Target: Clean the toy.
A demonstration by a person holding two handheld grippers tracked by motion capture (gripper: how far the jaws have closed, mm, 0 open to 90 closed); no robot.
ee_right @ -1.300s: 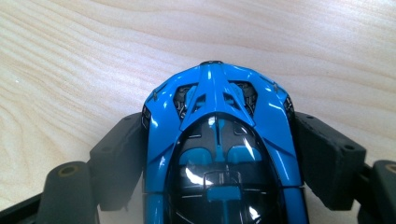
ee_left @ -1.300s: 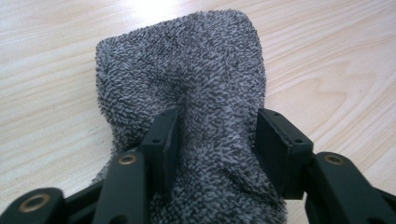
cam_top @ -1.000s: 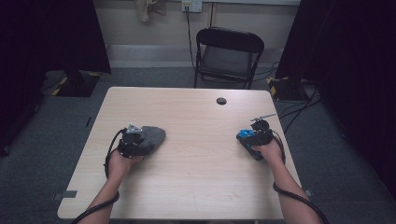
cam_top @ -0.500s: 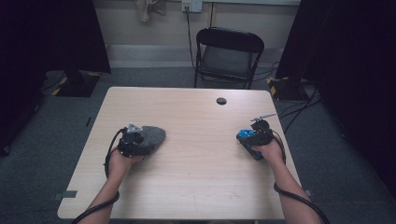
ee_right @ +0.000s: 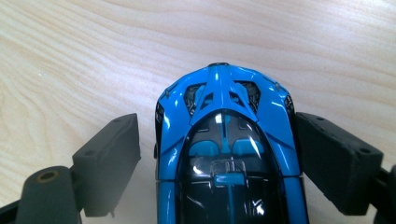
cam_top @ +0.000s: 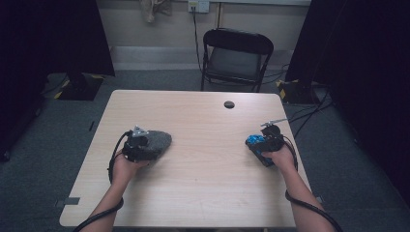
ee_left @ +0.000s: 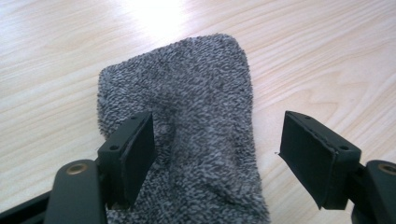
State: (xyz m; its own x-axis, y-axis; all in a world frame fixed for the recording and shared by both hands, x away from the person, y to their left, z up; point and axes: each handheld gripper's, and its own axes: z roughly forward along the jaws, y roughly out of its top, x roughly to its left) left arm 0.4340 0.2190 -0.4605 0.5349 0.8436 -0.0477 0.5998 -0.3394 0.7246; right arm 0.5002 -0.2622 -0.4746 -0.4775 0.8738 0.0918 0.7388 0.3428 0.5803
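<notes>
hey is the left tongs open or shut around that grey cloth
Open. The left tongs straddle the grey cloth with jaws apart, a clear gap at one jaw.

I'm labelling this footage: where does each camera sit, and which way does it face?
High view: above the person's side, facing forward-down on the table; forearms and both grippers show.
Left gripper view: on the left gripper, along open jaws over the grey cloth, shared with the high view.
Right gripper view: on the right gripper, jaws flanking the blue toy car.

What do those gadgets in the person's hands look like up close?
Each tool is black. The left tool carries a grey three-cornered plate on top, and the right tool trails a black cable past the bare forearm. Both end in two flat, squarish black jaws with small screw holes.
</notes>
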